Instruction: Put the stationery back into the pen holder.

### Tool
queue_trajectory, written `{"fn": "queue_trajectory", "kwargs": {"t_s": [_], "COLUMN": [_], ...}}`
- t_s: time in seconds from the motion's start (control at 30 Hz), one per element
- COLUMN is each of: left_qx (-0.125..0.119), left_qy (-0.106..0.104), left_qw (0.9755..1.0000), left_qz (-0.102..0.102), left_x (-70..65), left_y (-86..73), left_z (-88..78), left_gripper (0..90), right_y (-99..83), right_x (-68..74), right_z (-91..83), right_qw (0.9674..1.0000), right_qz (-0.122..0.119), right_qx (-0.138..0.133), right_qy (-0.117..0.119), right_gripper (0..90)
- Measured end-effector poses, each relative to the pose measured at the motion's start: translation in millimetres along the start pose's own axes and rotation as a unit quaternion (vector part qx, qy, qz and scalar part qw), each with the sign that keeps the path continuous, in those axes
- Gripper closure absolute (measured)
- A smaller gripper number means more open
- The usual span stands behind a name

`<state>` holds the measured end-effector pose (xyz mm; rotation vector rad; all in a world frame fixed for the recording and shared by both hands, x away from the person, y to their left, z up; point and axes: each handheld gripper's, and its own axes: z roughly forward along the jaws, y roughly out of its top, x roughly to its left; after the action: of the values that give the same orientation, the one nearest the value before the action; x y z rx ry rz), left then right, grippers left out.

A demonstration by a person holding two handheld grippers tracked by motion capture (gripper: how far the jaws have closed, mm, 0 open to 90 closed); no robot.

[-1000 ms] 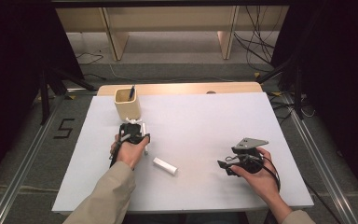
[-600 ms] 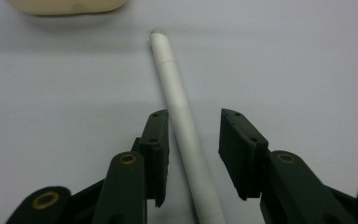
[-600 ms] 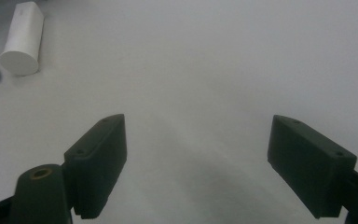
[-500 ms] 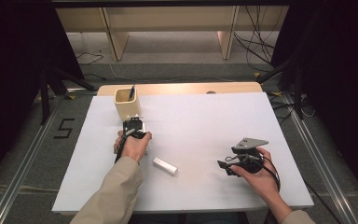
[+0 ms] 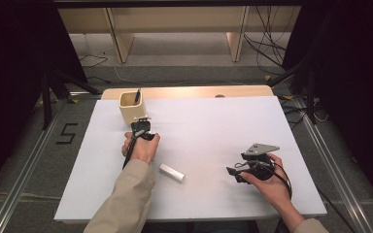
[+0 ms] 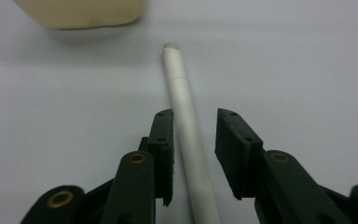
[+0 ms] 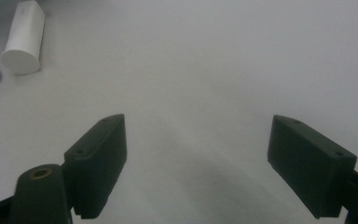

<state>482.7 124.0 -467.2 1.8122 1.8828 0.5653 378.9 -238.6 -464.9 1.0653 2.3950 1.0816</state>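
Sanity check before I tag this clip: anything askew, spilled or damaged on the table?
Nothing spilled or damaged. The cup stands upright. A white pen lies flat between the left gripper's closing jaws, not yet clamped. A white cap lies loose mid-table. The right gripper is open.

My table was brightly lit, its surroundings dark; my close views blurred, soft shadow at 6 o'clock.
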Motion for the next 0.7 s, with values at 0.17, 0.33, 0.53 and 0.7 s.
{"fn": "queue_trajectory", "kwargs": {"t_s": [0.17,0.33,0.53,0.7], "left_qx": [-0.002,0.009,0.011,0.016], "left_qy": [0.009,0.016,0.019,0.020], "left_qw": [0.9999,0.9998,0.9997,0.9996], "left_qz": [-0.006,-0.005,-0.006,-0.008], "left_x": [-1.4,-3.0,-3.6,-4.5], "left_y": [-0.1,-1.4,-2.4,-4.5], "left_z": [1.0,3.6,4.3,5.7], "left_gripper": [67.1,67.8,68.6,69.0], "right_y": [0.1,0.0,0.0,0.0], "right_x": [0.3,0.0,0.1,0.1], "right_z": [0.1,0.2,0.2,0.3], "right_qw": [1.0000,1.0000,1.0000,1.0000], "right_qz": [0.000,0.000,0.000,-0.001], "right_qx": [0.000,0.000,0.001,0.002], "right_qy": [0.000,0.001,0.001,0.001], "right_gripper": [20.4,20.4,20.4,20.3]}}
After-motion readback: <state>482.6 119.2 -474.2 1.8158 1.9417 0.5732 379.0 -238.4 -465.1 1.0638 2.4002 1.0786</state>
